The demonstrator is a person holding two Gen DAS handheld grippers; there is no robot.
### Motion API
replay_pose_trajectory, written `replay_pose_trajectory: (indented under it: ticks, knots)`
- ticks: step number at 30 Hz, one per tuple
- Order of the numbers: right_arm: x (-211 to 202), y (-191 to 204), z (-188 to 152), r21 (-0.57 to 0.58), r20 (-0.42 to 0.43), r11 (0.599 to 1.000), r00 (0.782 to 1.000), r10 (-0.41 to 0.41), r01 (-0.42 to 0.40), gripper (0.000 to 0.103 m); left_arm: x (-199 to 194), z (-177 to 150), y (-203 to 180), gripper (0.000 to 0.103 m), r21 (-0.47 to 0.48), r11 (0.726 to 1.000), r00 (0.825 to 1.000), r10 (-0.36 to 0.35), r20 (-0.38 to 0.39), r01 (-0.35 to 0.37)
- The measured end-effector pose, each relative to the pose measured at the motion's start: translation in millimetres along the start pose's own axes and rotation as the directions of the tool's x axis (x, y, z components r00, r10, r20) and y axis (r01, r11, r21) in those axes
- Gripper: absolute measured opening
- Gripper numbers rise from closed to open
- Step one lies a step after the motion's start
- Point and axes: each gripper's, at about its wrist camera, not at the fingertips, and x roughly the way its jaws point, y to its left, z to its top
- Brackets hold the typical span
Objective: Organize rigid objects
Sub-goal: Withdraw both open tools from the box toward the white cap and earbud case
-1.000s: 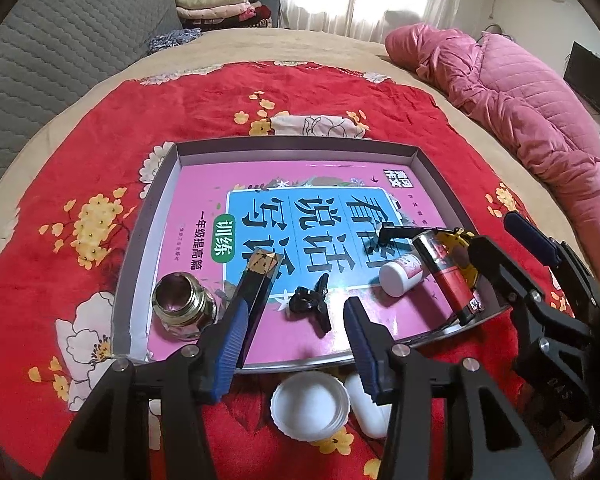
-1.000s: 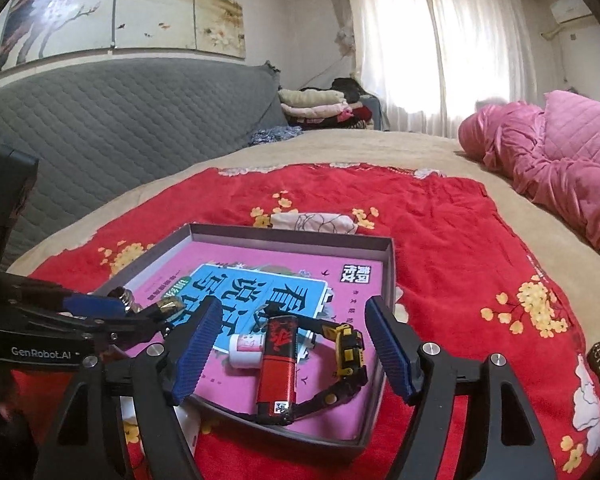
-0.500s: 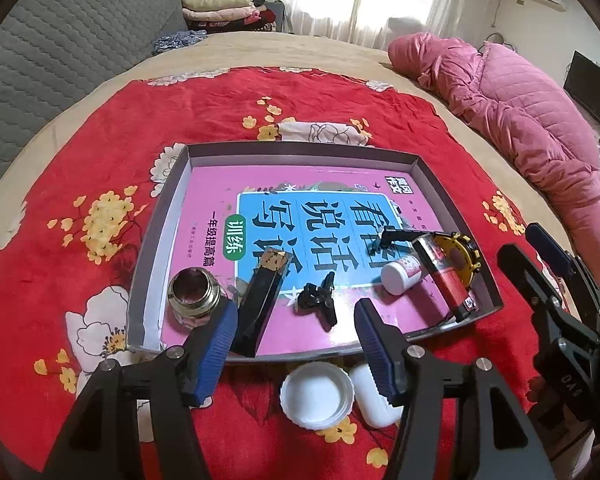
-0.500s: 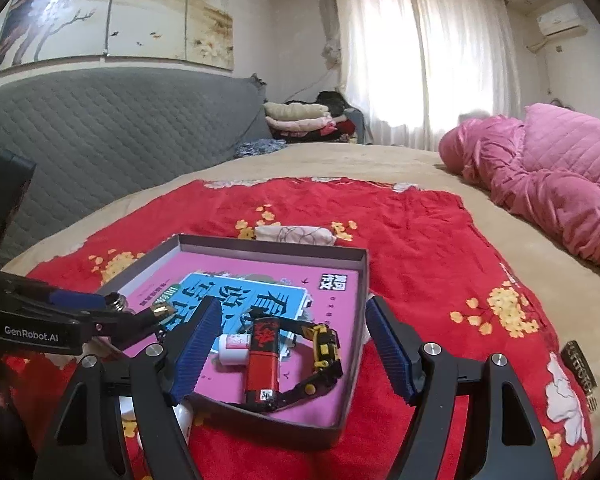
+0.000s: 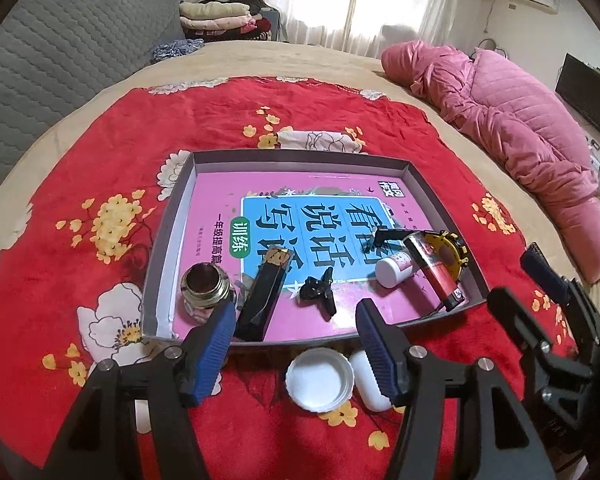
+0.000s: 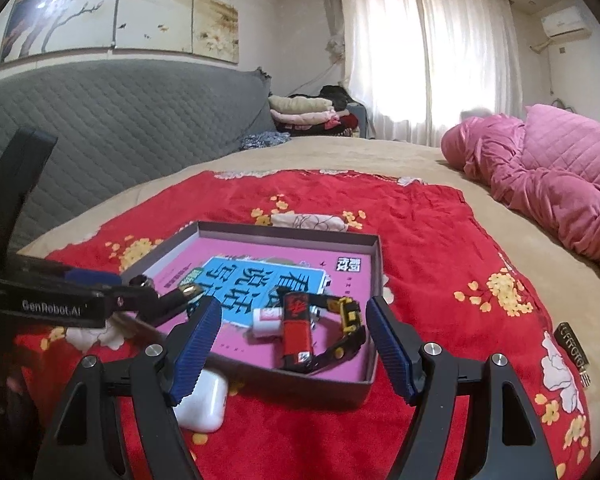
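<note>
Left gripper [image 5: 292,336], jaws just opened wide and empty, hovers at the tray's [image 5: 168,248] near edge; the white cap [image 5: 320,378] lies just nearer, outside the tray, between its fingers

Soft daylight from the glaring curtained window [image 6: 420,60]; fisheye-warped, dark-cornered edges.

red blanket [image 5: 340,128] with yellow and white flowers, grey box [image 5: 168,240], pink book [image 5: 228,196] with blue panel, white cap [image 5: 320,378], pink quilted coat [image 5: 512,120], grey quilted headboard [image 6: 120,120]
</note>
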Motion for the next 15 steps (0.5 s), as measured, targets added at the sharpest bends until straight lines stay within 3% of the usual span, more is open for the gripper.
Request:
replay_pose_trajectory:
  ticks: [15]
  knots:
    - [-17,20,-7,-0.038,-0.038,0.999,0.999,-0.001,-0.001,0.076,-16,-18,17,0.062,-0.021,1.0,1.0,-0.017,-0.003,0.016]
